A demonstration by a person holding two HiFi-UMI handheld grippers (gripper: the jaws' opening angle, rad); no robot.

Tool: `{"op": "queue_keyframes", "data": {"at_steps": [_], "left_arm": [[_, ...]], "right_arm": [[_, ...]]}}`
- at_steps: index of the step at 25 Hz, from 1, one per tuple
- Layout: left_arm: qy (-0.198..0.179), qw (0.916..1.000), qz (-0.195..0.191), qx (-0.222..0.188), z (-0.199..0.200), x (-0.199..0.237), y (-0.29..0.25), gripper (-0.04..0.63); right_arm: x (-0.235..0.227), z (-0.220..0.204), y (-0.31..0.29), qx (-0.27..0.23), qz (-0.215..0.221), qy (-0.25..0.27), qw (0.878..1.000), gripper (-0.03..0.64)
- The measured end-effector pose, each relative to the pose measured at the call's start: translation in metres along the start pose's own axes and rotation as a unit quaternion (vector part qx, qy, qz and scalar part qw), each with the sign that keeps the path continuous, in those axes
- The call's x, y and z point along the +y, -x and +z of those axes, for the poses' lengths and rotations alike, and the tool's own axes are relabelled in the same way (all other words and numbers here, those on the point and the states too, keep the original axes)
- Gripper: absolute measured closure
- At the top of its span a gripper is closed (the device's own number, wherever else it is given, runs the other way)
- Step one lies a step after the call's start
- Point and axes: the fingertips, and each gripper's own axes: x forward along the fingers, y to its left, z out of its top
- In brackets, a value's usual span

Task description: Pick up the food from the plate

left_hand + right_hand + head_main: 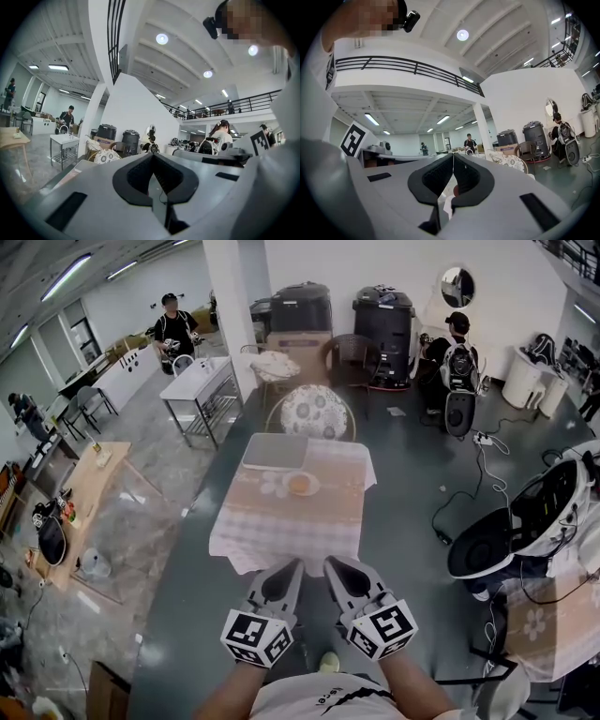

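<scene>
A small table under a pale checked cloth (281, 531) stands ahead of me in the head view. On it lies a white plate (300, 484) with orange food (299, 484) in its middle. Both grippers hover short of the table's near edge, apart from the plate. My left gripper (294, 565) is shut with nothing between its jaws, and its tips meet in the left gripper view (153, 155). My right gripper (332, 562) is likewise shut and empty, tips together in the right gripper view (453, 154). Both point towards the table.
A flat grey tray (275, 451) lies on the far part of the table. Behind it stands a chair with a patterned cushion (314, 412). A wooden table (89, 479) is at the left, a white machine (539, 517) and floor cables (487, 474) at the right. People stand far off.
</scene>
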Motion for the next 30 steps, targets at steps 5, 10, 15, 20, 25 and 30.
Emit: {"op": "queue_keyframes", "data": {"at_steps": [5, 10, 15, 20, 25, 30], "left_arm": [[0.010, 1.0000, -0.001, 0.001, -0.003, 0.021, -0.015, 0.589], [0.015, 0.9999, 0.000, -0.001, -0.002, 0.053, -0.031, 0.589], [0.013, 0.9999, 0.003, 0.003, -0.001, 0.100, -0.054, 0.589], [0.006, 1.0000, -0.004, 0.003, 0.007, 0.153, -0.080, 0.589], [-0.001, 0.9996, -0.024, 0.012, 0.010, 0.195, -0.108, 0.589], [0.003, 0.9990, -0.041, 0.019, 0.008, 0.228, -0.131, 0.589]], "right_arm": [[-0.008, -0.008, -0.020, 0.010, -0.002, 0.004, 1.000, 0.604], [-0.016, -0.016, -0.055, 0.023, -0.002, 0.009, 1.000, 0.604], [-0.024, -0.027, -0.105, 0.037, 0.001, 0.013, 0.999, 0.604], [-0.031, -0.033, -0.162, 0.044, -0.001, 0.019, 0.999, 0.604], [-0.046, -0.040, -0.209, 0.049, -0.021, 0.020, 0.998, 0.603], [-0.059, -0.050, -0.238, 0.063, -0.043, 0.023, 0.997, 0.603]]}}
